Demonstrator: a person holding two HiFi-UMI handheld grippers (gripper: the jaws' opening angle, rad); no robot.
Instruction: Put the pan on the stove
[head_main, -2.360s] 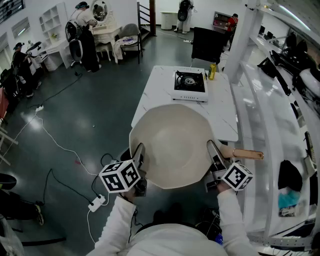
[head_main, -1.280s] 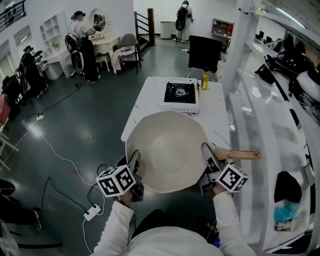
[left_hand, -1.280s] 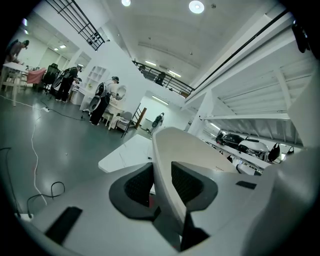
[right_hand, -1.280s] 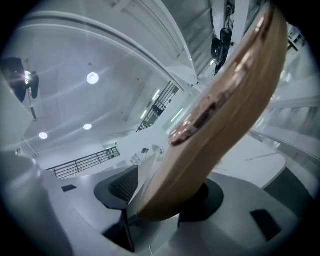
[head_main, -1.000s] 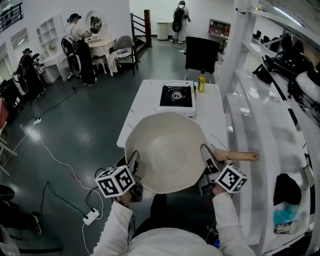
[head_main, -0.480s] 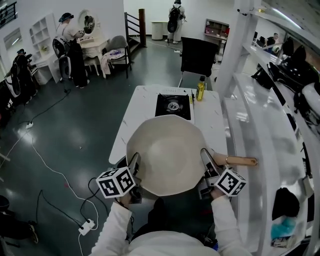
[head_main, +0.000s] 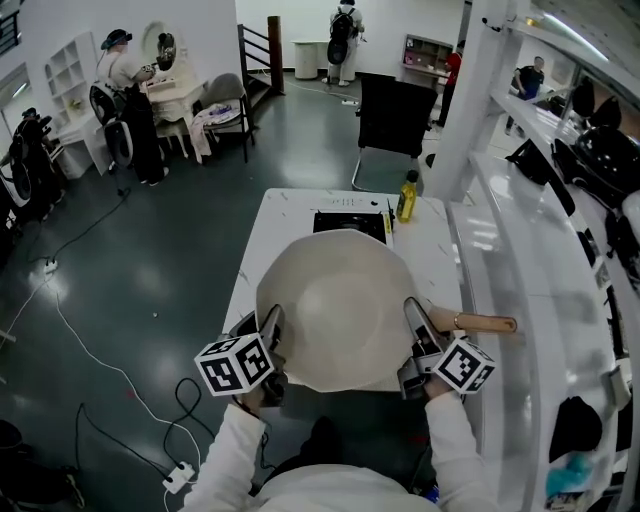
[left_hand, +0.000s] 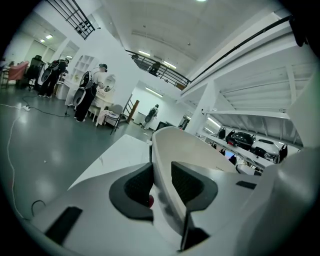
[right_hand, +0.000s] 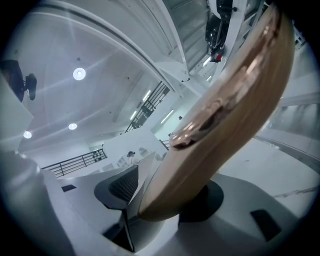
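Your pan (head_main: 335, 310), held over the table's (head_main: 258, 255) near end, hides all but the stove's (head_main: 350, 221) far edge; a yellow bottle (head_main: 407, 196) stands just beside it. Your left gripper (head_main: 272, 330) pinches the pan's rim, and your right gripper (head_main: 413, 322) clamps the rim by the wooden handle (head_main: 487, 323).

No words, brand names or numbers can be read anywhere. The cubes on the left hand-held gripper (head_main: 270, 322) and right hand-held gripper (head_main: 415, 315) bear only black-and-white square marker patterns. The label on the far yellow bottle (head_main: 406, 197) is too small to read.
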